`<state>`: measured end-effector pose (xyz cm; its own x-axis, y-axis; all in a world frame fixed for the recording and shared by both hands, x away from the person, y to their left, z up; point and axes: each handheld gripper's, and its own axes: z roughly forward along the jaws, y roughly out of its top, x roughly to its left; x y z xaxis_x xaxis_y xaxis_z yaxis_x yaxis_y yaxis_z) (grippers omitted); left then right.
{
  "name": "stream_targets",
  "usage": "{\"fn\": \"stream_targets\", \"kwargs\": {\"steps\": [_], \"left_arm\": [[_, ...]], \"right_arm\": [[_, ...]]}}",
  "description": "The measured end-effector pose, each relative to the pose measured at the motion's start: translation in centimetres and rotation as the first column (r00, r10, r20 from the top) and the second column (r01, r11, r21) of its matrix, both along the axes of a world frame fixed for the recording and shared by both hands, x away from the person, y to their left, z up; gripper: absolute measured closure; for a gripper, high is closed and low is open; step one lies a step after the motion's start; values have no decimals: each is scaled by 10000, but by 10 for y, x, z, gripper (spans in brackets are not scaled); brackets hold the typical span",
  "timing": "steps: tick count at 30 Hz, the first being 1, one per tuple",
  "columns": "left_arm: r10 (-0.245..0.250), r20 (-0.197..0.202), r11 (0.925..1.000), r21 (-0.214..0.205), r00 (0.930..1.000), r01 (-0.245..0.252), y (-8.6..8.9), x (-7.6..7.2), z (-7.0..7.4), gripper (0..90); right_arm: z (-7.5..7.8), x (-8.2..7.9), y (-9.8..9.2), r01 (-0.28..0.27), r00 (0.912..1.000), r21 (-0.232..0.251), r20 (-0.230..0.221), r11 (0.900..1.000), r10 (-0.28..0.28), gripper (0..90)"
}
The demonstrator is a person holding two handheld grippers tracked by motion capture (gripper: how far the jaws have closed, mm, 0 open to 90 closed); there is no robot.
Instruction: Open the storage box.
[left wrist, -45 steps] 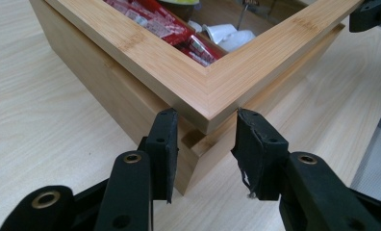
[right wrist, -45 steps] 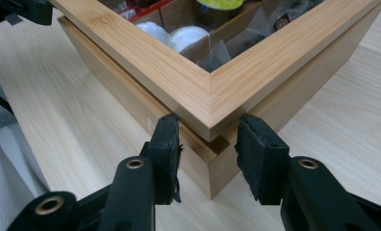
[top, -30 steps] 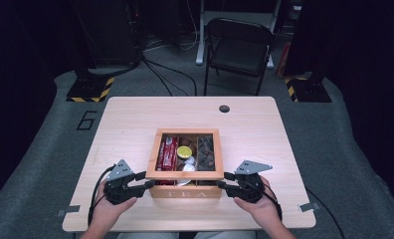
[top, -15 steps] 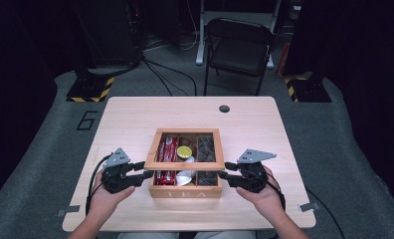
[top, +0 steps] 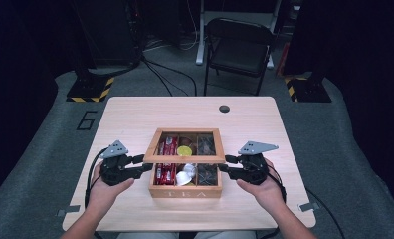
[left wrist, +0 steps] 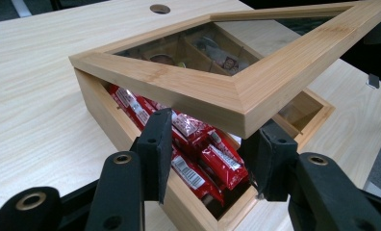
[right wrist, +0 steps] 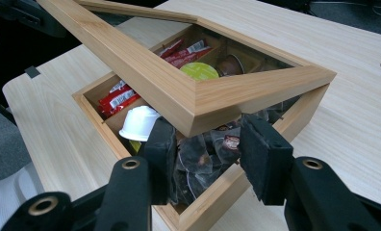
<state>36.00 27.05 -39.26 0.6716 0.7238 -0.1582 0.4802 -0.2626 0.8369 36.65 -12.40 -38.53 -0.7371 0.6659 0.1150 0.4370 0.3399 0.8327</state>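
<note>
Item: wooden tea box [top: 185,188], near-centre of the table [top: 135,112]; hinged lid [top: 185,160] with clear pane, partly raised.

Handling: lid likely light and stiff, pane fragile; take hold at the front corners.

Left gripper [top: 144,166] and right gripper [top: 226,167]: jaws narrowed on those corners.

Contents: red sachets [left wrist: 203,159], white capsule [right wrist: 139,122], dark packets [right wrist: 203,159]. Hinges hidden; rear compartments indistinct.
</note>
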Motion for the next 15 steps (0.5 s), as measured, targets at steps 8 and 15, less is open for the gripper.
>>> {"fn": "stream_targets", "kwargs": {"steps": [8,15], "left_arm": [[46,124,9999,-131,9999,-45,1,5,8,538],[95,60,9994,-331,9999,-93,2,9,12,534]], "right_arm": [[7,6,-1,-38,10000,177,-46,9998,39,579],[14,11,-1,3,10000,195,2,9998,-3,578]]}}
